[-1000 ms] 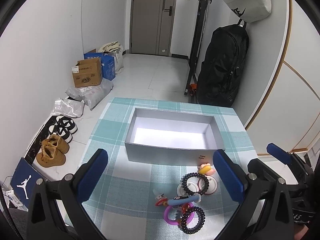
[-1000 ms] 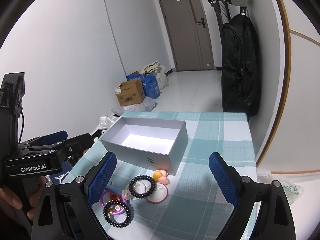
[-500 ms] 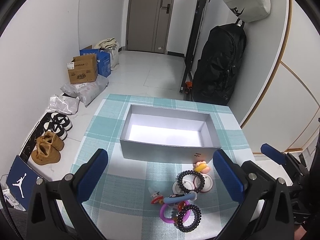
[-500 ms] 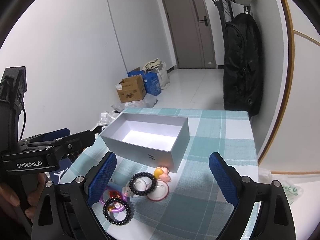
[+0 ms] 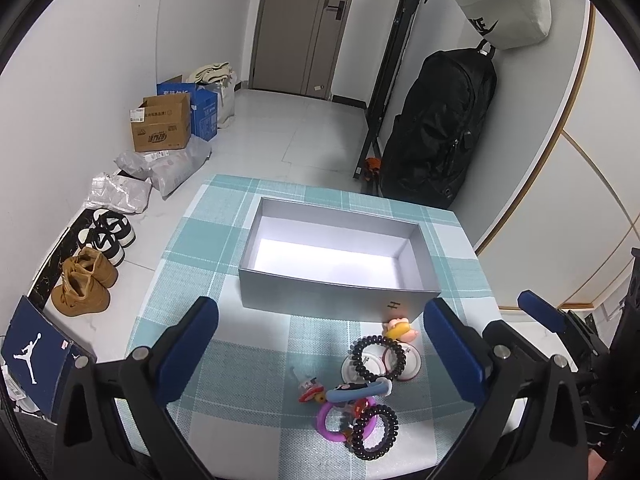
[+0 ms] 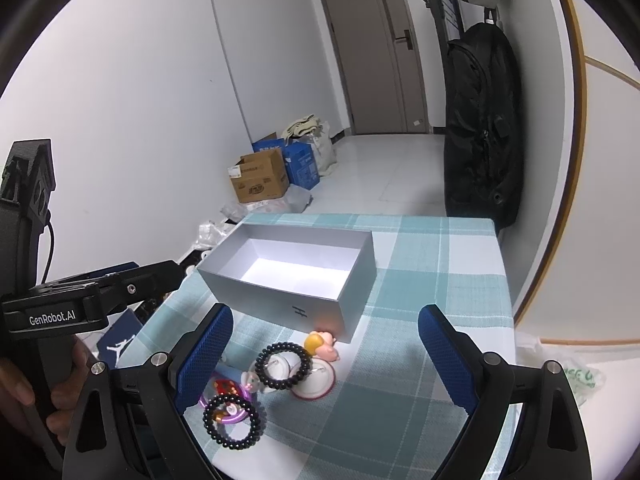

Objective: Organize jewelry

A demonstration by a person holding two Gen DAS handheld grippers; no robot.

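An open, empty grey box [image 5: 340, 264] [image 6: 296, 272] stands in the middle of the checked tablecloth. In front of it lies a small pile: two black coil bracelets [image 5: 378, 358] [image 5: 374, 432] [image 6: 283, 365] [image 6: 232, 420], a purple ring [image 5: 332, 420], a blue clip [image 5: 358, 390], two white round badges [image 5: 402, 362] [image 6: 314, 380] and a yellow-pink charm [image 5: 400, 328] [image 6: 322, 346]. My left gripper [image 5: 320, 352] is open and empty, held above the pile. My right gripper [image 6: 324, 356] is open and empty, also above the pile.
The table's front and right edges lie close to the pile. On the floor to the left are shoes [image 5: 86, 284], a cardboard box [image 5: 162, 128] and parcels. A black backpack [image 5: 436, 128] hangs behind the table on the right.
Both grippers have lifted and pulled back a little, so the table and box look smaller and farther. Nothing on the table has moved.
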